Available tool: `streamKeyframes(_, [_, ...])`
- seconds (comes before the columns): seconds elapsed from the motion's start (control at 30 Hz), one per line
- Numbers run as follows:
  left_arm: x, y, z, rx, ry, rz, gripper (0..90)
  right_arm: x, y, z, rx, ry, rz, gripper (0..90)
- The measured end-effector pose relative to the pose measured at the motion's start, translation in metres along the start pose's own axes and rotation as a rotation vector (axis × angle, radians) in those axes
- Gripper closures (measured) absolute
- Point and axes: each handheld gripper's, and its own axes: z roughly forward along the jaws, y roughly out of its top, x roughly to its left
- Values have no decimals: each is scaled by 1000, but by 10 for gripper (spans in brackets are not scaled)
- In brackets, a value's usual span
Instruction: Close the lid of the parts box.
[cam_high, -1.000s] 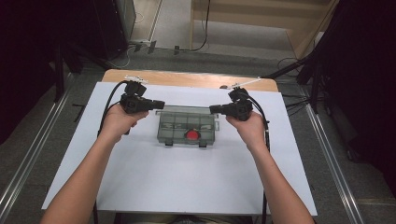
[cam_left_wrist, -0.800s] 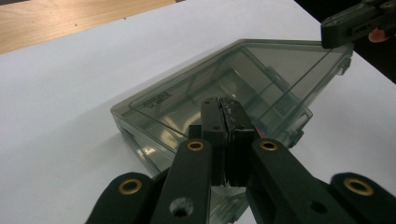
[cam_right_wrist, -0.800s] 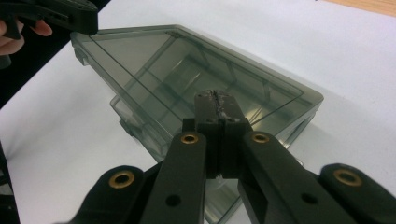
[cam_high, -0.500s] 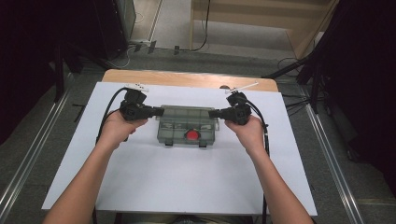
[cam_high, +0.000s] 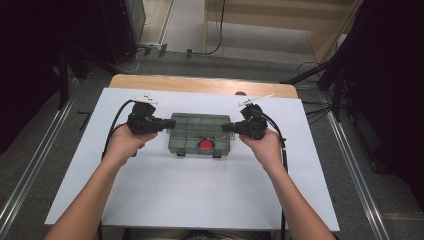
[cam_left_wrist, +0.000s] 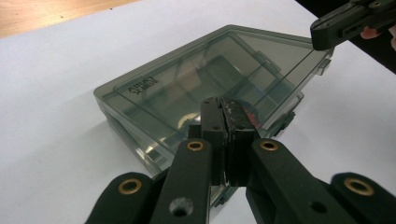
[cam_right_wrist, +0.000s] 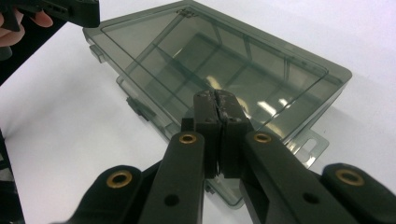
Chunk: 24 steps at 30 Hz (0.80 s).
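A smoky clear compartment box lies flat in the middle of the white table top, its lid down and two latches on the near side. Something red shows through the lid near the front middle. My left gripper is shut, with nothing between its jaws, and its tips are at the box's left end. My right gripper is also shut and empty, at the box's right end. In the left gripper view the closed tips hang over the box. In the right gripper view the closed tips reach over the lid.
White sheet covers the table, and a strip of bare wood shows along the far edge. Broad open sheet lies in front of the box and to both sides. Cables trail from each gripper. Metal rails and dark stands flank the table.
Both grippers have shifted a little toward the person and now point inward at the box's two ends. The box has not moved.
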Motion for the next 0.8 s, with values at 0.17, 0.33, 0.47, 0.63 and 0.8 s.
streamKeyframes(0.17, [-3, -4, 0, -5, -3, 1, 887, 1, -4, -1, -2, -2, -4, 900])
streamKeyframes(0.33, [-5, -12, 2, -10, -6, 6, 887, 1, -9, -1, 0, -2, 0, 897])
streamKeyframes(0.47, [-6, -16, 3, -6, -1, 10, 887, 1, -13, -2, 7, 0, 16, 897])
streamKeyframes(0.63, [-8, -19, 3, -4, -3, 16, 887, 2, -18, -1, 6, -3, 13, 896])
streamKeyframes(0.8, [-10, -25, 4, -12, -1, 26, 887, 2, -21, -1, 5, -7, 17, 892])
